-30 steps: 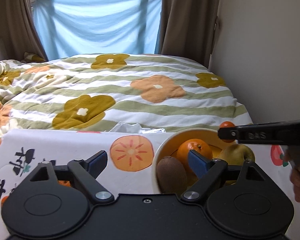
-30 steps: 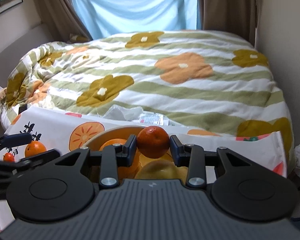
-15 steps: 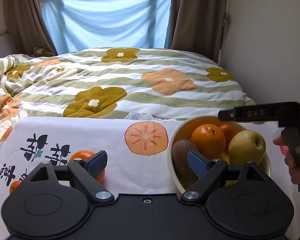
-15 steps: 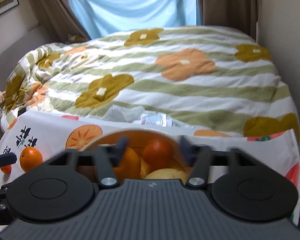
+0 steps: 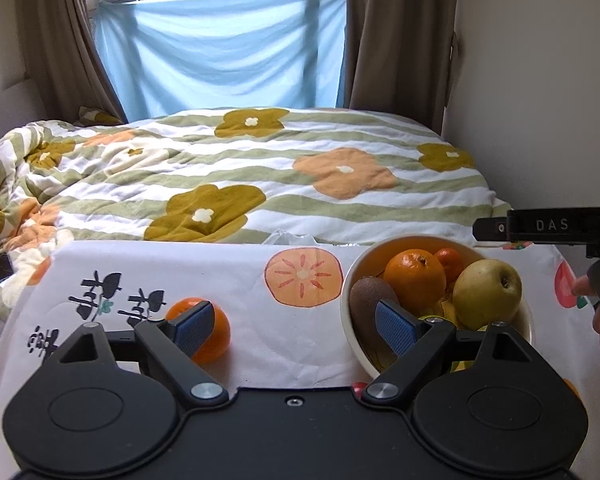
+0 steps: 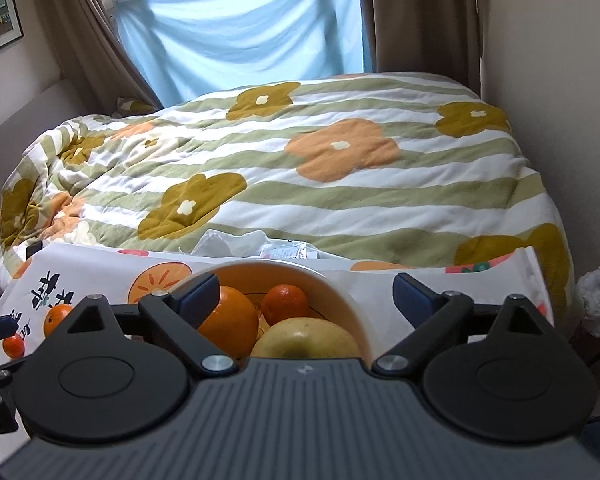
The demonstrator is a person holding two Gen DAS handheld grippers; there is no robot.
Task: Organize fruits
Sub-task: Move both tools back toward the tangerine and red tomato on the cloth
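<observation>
One bowl (image 5: 350, 280) is standing on the cloth-covered worktop (image 5: 244, 280), sitting at about 3 o'clock in the left wrist view. Inside it, counted from that view: one large orange (image 5: 415, 280), one small mandarin (image 5: 450, 260) behind it at 1 o'clock, one yellow-green apple (image 5: 487, 294) at the 3 o'clock side and one kiwi (image 5: 370, 298) at the 9 o'clock side. The kiwi's long axis is running roughly upright, leaning against the bowl wall; the apple's stem end is facing up and toward the camera. A yellow fruit is showing beneath them, too hidden to identify.

Outside the bowl, two loose fruits are lying on the cloth: one orange (image 5: 212, 332) at 9 o'clock of the bowl, partly behind a left finger pad, and one smaller orange-red fruit (image 6: 13, 346), visible only in the right wrist view.

The left hand-held gripper (image 5: 294, 326) is standing wide apart, gripping nothing. The right hand-held gripper (image 6: 306, 292) is likewise spread wide and empty, hovering over the bowl's near rim.
</observation>
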